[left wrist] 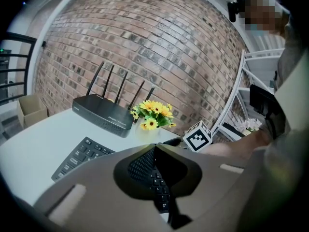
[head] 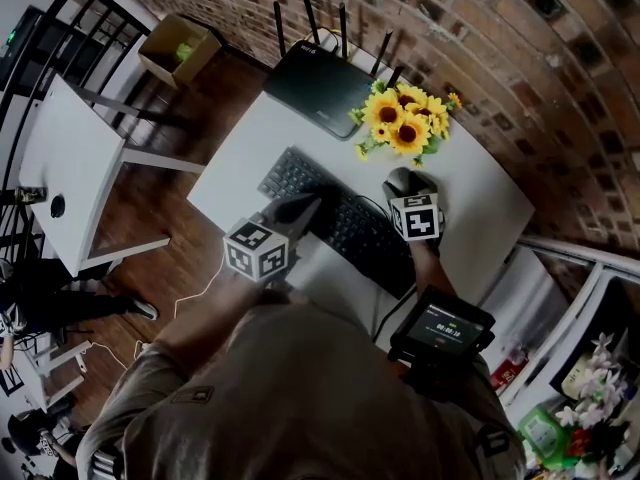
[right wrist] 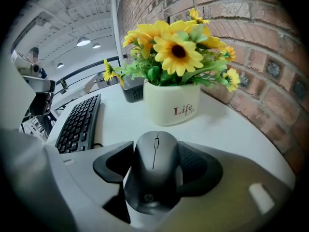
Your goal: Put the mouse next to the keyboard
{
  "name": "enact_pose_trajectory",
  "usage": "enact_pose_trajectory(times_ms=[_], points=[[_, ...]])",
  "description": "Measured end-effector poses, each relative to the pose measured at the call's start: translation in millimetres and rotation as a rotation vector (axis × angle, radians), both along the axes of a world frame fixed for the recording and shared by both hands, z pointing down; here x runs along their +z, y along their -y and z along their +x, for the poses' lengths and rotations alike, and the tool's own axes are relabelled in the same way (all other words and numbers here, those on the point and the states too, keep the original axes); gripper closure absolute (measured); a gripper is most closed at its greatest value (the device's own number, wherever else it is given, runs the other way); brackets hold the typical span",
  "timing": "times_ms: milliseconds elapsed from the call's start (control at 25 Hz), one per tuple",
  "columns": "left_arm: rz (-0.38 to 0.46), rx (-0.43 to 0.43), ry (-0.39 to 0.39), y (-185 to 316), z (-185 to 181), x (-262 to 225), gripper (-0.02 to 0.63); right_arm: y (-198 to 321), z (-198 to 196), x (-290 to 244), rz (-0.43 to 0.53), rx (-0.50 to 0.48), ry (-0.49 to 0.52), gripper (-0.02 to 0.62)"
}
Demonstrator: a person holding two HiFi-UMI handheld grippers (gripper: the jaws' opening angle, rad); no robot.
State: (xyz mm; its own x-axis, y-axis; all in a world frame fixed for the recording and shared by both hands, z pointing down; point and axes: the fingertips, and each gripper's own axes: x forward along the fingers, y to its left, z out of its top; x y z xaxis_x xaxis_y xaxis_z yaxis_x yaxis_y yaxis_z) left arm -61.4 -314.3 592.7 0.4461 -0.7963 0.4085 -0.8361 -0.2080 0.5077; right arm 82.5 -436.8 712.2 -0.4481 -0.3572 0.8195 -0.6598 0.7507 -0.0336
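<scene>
A dark grey mouse [right wrist: 154, 170] sits between the pads of my right gripper [right wrist: 155, 149], which press on both of its sides, just in front of a white flower pot [right wrist: 171, 108]. In the head view the mouse [head: 402, 181] is right of the black keyboard [head: 340, 218], near its far end, with the right gripper [head: 405, 193] over it. Whether the mouse rests on the table I cannot tell. My left gripper [left wrist: 154, 151] hovers over the keyboard [left wrist: 82, 156], its pads together and empty. In the head view the left gripper [head: 305, 208] is above the keyboard's middle.
A black router [head: 320, 88] with antennas stands at the white table's [head: 250, 138] far end. Sunflowers [head: 400, 118] in the pot stand beside it, against the brick wall. A second white table [head: 70, 168] stands to the left across a wooden floor. A shelf unit [head: 590, 308] is at the right.
</scene>
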Motion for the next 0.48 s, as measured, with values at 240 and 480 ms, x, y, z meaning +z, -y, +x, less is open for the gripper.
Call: enact_pose_trajectory(times_ms=[240,480], points=[[0.013,0.011,0.000,3,2,-4,0.606,8,5,-19,0.068,0.044,0.046,0.291],[0.034,0.043,-0.003,3,9,-9,0.606,7,14,-42,0.127,0.087,0.081,0.291]])
